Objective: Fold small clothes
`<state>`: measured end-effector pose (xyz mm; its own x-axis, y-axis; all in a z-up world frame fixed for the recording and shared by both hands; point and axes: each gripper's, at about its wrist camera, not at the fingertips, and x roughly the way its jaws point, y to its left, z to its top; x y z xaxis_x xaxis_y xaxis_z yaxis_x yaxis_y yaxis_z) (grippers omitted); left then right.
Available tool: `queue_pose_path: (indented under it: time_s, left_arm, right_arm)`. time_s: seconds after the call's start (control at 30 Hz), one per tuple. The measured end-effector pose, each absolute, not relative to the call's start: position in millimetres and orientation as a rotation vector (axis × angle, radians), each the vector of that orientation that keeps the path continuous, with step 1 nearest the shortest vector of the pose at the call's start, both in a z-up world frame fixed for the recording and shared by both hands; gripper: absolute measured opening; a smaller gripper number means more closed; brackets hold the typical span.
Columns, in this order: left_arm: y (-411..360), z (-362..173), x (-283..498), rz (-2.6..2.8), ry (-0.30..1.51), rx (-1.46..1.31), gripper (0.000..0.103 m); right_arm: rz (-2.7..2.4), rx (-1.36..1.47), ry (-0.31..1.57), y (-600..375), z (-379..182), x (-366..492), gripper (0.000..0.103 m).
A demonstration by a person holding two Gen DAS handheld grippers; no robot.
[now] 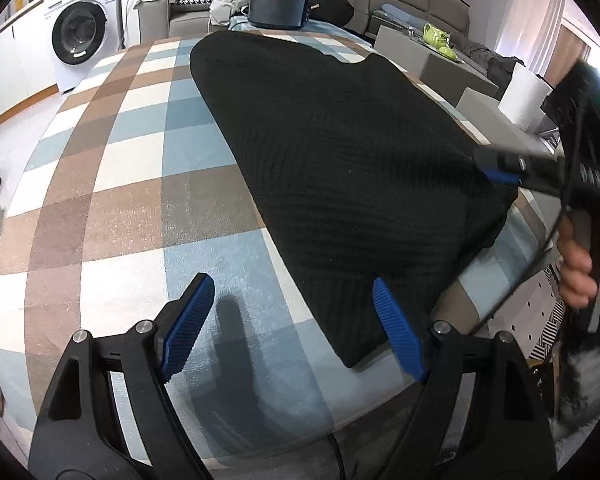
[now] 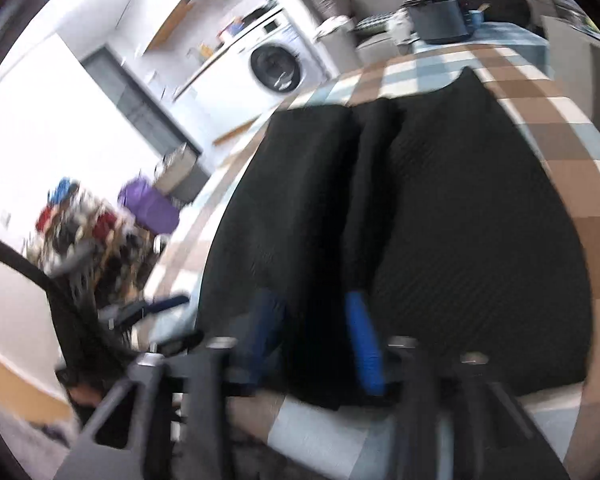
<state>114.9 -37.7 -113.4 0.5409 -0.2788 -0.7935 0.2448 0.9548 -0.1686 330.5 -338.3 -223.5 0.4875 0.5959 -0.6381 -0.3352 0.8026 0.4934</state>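
Observation:
A black ribbed garment (image 1: 340, 160) lies flat on the checked tablecloth (image 1: 120, 200). My left gripper (image 1: 294, 322) hovers open over the garment's near corner. Its right finger overlaps the cloth's edge, its left finger is over bare tablecloth, and nothing is gripped. My right gripper (image 1: 500, 170) reaches in from the right at the garment's side edge, held by a person's hand (image 1: 580, 264). The blurred right wrist view shows the right gripper (image 2: 316, 340) open, its blue pads apart over the black garment (image 2: 460, 220). A lengthwise fold ridge runs up the garment from between them.
A dark pot (image 1: 278, 6) stands at the table's far end. A washing machine (image 1: 82, 32) is beyond the left edge. Grey boxes (image 1: 440, 64), a white roll (image 1: 526, 94) and a green teapot (image 1: 436, 36) are at the right. A pile of colourful clothes (image 2: 84, 232) sits off the table.

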Motion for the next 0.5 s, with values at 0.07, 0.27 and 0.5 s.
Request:
queue_pose_path:
  time_s: [0.07, 0.27, 0.5]
  left_arm:
    - [-35, -113, 115, -0.320, 0.945, -0.042, 0.080]
    - [-29, -110, 119, -0.323, 0.930, -0.071, 0.080]
    - [-22, -102, 128, -0.315, 0.910, -0.128, 0.080]
  right_arm:
    - [0.572, 0.389, 0.907, -350, -229, 345, 0.048]
    - [0.538, 0.443, 0.987, -342, -251, 396, 0.024]
    - [0.618, 0.347, 0.840, -321, -210, 406, 0.004]
